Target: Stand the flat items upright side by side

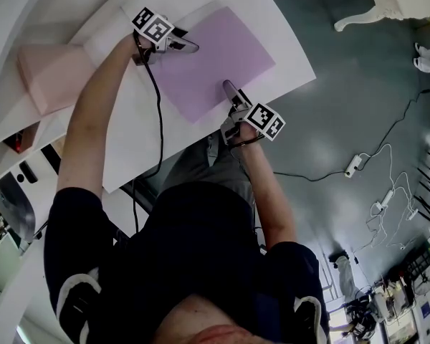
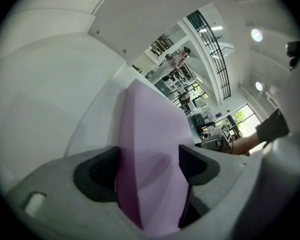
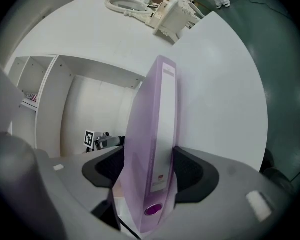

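A purple binder (image 1: 215,59) lies on the white table (image 1: 290,45), gripped from two sides. My left gripper (image 1: 188,46) is shut on its far left edge; in the left gripper view the purple cover (image 2: 150,134) fills the gap between both dark pads (image 2: 97,171). At the near edge, my right gripper (image 1: 228,87) is shut on the binder's spine (image 3: 160,129), which carries a white label strip and a round finger hole. The left gripper's marker cube (image 3: 90,139) shows behind the binder in the right gripper view. A pink folder (image 1: 54,74) lies to the left, by the shelf.
A white shelf unit (image 1: 14,27) with open compartments (image 3: 65,99) borders the table on the left. White plastic parts (image 3: 160,11) lie at the table's far end. On the dark floor to the right lie a power strip (image 1: 353,165) and cables.
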`<state>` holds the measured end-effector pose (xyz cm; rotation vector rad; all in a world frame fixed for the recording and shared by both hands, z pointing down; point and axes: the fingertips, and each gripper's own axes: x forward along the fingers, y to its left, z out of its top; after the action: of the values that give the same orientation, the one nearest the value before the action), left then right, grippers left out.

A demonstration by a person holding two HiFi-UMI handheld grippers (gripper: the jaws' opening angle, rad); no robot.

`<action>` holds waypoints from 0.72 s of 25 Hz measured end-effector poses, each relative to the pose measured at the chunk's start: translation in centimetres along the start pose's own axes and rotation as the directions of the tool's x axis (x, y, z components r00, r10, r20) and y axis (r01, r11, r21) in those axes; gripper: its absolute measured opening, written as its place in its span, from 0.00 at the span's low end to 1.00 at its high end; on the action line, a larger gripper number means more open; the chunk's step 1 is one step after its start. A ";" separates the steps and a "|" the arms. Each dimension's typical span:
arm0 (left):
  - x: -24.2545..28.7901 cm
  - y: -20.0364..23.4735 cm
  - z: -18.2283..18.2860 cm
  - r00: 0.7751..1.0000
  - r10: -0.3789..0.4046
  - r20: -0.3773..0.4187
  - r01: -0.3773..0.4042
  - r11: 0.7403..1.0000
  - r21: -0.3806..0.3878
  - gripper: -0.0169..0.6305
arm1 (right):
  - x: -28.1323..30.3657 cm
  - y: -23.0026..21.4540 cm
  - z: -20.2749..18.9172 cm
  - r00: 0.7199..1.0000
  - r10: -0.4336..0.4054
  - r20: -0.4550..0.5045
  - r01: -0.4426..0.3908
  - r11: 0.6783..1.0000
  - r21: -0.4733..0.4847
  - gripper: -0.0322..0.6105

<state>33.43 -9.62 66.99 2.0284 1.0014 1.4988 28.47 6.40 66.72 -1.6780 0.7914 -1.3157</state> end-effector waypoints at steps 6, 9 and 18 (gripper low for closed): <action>-0.1 0.2 0.0 1.000 0.011 -0.003 -0.011 1.000 0.008 0.57 | 0.2 -0.3 0.6 1.000 0.002 0.019 -0.003 1.000 0.023 0.47; -0.2 0.5 -0.1 1.000 0.017 -0.004 -0.017 1.000 0.016 0.55 | 0.4 -0.3 1.2 1.000 0.021 0.017 -0.022 0.999 0.043 0.46; -0.4 0.7 0.0 1.000 0.025 0.003 -0.025 0.999 0.037 0.53 | 0.6 -0.4 1.4 0.996 0.034 -0.079 -0.036 0.999 -0.028 0.39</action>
<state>33.60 -10.42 67.24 2.0758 1.0137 1.5004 30.01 6.36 67.20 -1.6363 0.8855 -1.3588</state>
